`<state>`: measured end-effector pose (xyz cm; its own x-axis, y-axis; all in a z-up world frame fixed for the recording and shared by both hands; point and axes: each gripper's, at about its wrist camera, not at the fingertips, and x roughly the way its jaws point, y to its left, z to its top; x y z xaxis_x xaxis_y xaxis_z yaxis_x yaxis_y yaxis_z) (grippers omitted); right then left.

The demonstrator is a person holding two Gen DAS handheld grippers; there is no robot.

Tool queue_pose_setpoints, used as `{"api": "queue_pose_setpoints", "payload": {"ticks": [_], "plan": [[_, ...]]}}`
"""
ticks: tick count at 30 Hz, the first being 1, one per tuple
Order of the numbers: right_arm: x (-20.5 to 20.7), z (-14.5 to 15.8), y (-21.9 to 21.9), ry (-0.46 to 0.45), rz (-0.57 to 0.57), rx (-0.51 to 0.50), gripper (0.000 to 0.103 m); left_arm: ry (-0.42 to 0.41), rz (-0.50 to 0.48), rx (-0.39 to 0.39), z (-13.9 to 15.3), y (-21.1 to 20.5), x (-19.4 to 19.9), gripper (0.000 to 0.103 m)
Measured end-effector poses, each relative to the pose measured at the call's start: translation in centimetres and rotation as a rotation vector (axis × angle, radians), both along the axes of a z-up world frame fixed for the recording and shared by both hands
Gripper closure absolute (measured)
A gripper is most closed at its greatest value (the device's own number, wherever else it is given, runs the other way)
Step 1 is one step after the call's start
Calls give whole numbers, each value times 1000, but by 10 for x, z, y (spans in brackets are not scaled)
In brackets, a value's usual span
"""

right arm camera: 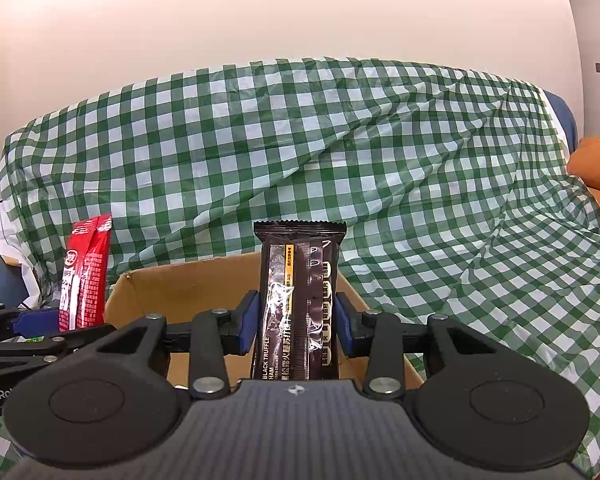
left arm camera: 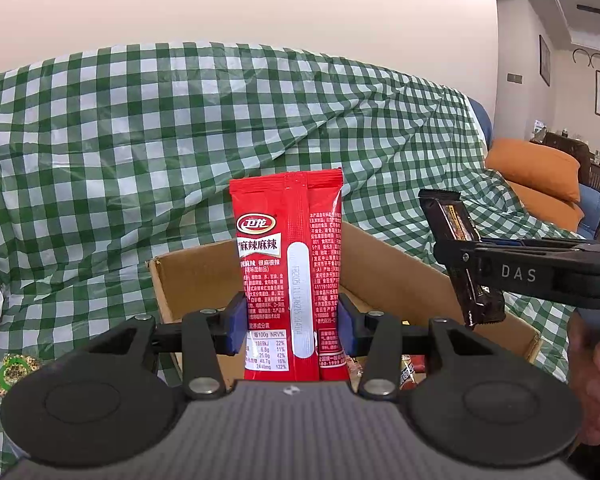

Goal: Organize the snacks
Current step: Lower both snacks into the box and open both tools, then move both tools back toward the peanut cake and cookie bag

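Note:
My left gripper (left arm camera: 291,322) is shut on a red snack packet (left arm camera: 290,248), which stands upright between the blue pads above an open cardboard box (left arm camera: 404,280). My right gripper (right arm camera: 296,322) is shut on a dark brown cracker packet (right arm camera: 298,300), also upright over the cardboard box (right arm camera: 188,288). In the left wrist view the right gripper (left arm camera: 466,264) comes in from the right with the dark packet (left arm camera: 456,232) in it. The right wrist view shows the red packet (right arm camera: 86,272) at the left, held by the left gripper (right arm camera: 40,320). A few wrappers lie in the box bottom.
A green and white checked cloth (left arm camera: 180,140) covers the surface and the rise behind the box. A round green and gold snack (left arm camera: 14,372) lies on the cloth at the left. An orange cushion (left arm camera: 536,168) sits at the right. A hand (left arm camera: 596,380) grips the right tool.

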<state>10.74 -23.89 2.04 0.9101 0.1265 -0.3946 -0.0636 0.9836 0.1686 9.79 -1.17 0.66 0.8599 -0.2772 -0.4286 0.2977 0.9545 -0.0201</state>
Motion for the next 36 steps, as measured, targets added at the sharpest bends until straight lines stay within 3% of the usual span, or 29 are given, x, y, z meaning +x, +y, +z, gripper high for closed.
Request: {"api": "queue_pose_setpoints", "payload": {"ticks": [10, 14, 17, 34, 36], "plan": [[-1, 0, 0, 1, -6, -7, 62, 7, 5, -5, 0, -5, 2, 53], [0, 0, 2, 12, -6, -21, 61, 36, -9, -14, -2, -7, 5, 41], [1, 1, 2, 22, -19, -30, 43, 24, -8, -10, -1, -7, 3, 37], [4, 0, 20, 37, -6, -29, 39, -15, 65, 28, 5, 30, -14, 38], [3, 1, 27, 34, 4, -28, 39, 10, 82, 24, 6, 42, -15, 50]]}}
